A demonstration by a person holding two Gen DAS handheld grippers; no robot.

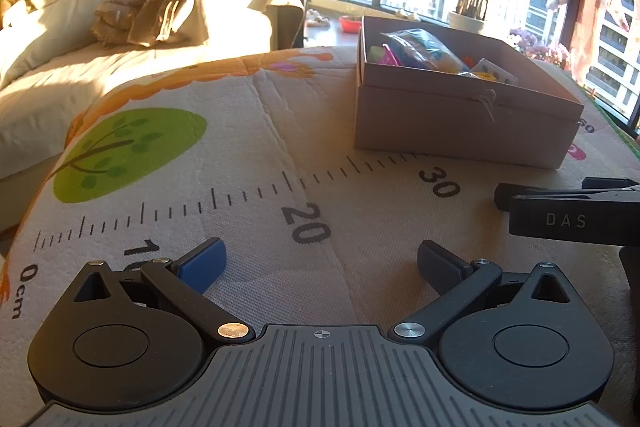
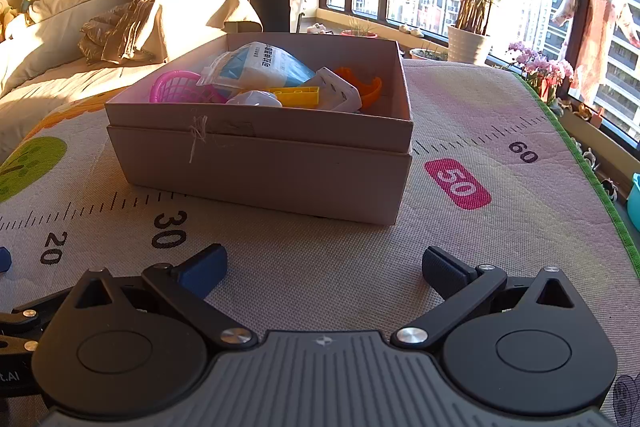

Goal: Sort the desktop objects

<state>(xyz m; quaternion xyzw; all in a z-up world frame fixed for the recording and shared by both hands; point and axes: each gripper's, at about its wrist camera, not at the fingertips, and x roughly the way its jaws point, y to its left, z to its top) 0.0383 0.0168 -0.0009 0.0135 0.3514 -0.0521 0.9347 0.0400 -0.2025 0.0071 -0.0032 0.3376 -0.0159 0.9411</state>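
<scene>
A brown cardboard box point(image 2: 264, 167) stands on the printed ruler mat; it also shows in the left wrist view point(image 1: 460, 123) at the right. Inside lie a pink basket point(image 2: 180, 89), a white and blue packet point(image 2: 260, 67), a yellow brick point(image 2: 296, 97), a white block point(image 2: 336, 91) and an orange piece point(image 2: 364, 85). My right gripper point(image 2: 322, 269) is open and empty, low over the mat just in front of the box. My left gripper point(image 1: 320, 265) is open and empty over the mat near the 20 mark, left of the box.
The mat point(image 2: 480, 115) has a green edge point(image 2: 580, 155) at the right. A bed with a crumpled blanket point(image 1: 160, 7) lies behind on the left. Windows and a potted plant point(image 2: 468, 43) are at the back. The right gripper's body point(image 1: 572, 219) shows at the left view's right edge.
</scene>
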